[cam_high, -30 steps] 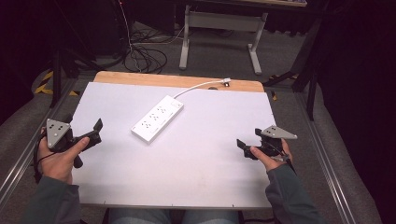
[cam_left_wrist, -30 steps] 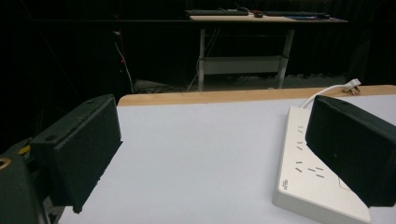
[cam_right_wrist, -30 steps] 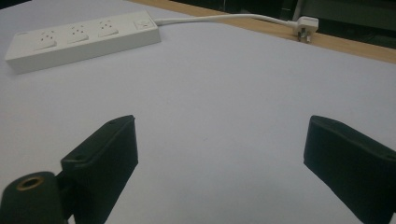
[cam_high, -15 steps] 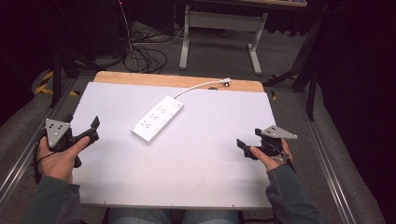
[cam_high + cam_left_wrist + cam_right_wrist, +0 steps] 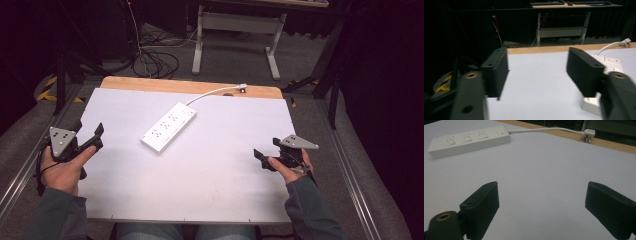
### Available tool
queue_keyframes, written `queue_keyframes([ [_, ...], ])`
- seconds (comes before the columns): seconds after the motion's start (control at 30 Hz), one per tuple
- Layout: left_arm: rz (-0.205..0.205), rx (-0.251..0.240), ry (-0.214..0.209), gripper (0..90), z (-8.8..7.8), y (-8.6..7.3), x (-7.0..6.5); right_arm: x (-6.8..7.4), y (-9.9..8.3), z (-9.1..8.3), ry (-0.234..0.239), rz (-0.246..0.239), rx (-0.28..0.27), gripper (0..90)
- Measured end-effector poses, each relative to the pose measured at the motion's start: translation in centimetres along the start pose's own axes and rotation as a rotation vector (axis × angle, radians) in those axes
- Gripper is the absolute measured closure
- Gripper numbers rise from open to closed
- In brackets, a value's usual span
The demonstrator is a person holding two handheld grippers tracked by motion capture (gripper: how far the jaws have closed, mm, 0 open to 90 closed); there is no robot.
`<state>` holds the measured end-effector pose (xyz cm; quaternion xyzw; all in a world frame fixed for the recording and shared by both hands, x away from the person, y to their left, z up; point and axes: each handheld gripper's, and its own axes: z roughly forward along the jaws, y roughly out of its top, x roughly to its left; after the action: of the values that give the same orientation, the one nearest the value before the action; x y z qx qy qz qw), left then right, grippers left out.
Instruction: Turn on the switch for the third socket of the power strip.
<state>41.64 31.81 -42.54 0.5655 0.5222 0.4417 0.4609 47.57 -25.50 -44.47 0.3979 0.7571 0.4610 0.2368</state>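
A white power strip point(image 5: 168, 126) lies at an angle on the white table top point(image 5: 200, 180), toward the back centre. Its white cable point(image 5: 212, 93) runs to a plug point(image 5: 242, 87) on the wooden back edge. My left gripper point(image 5: 89, 128) is held open at the table's left edge, well apart from the strip. Its own view shows the jaws point(image 5: 537, 67) wide apart with the strip point(image 5: 610, 61) behind the right one. My right gripper point(image 5: 266, 148) is open low over the right side. Nothing sits between its jaws point(image 5: 541, 202), and the strip point(image 5: 469, 140) and plug point(image 5: 589, 133) lie farther off.
A wooden strip point(image 5: 150, 84) borders the table's far edge. Beyond it are a desk frame point(image 5: 235, 35) and loose cables point(image 5: 155, 57) on the floor. Metal rails point(image 5: 357, 200) run along both sides of the table.
My left gripper has edged slightly forward at the table's left edge. The right gripper and the power strip have stayed put.
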Motion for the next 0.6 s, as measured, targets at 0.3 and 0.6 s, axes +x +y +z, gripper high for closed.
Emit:
queue_keyframes([
  [0.3, 0.003, 0.010, 0.011, 56.6, -0.05, -0.06, 0.25, 0.12, 0.02, 0.01, 0.002, 0.007, 0.000, 12.2],
  [0.6, 0.006, 0.022, 0.050, 70.8, -0.09, -0.01, 0.63, 0.11, 0.00, -0.06, 0.002, -0.002, 0.001, 12.2],
])
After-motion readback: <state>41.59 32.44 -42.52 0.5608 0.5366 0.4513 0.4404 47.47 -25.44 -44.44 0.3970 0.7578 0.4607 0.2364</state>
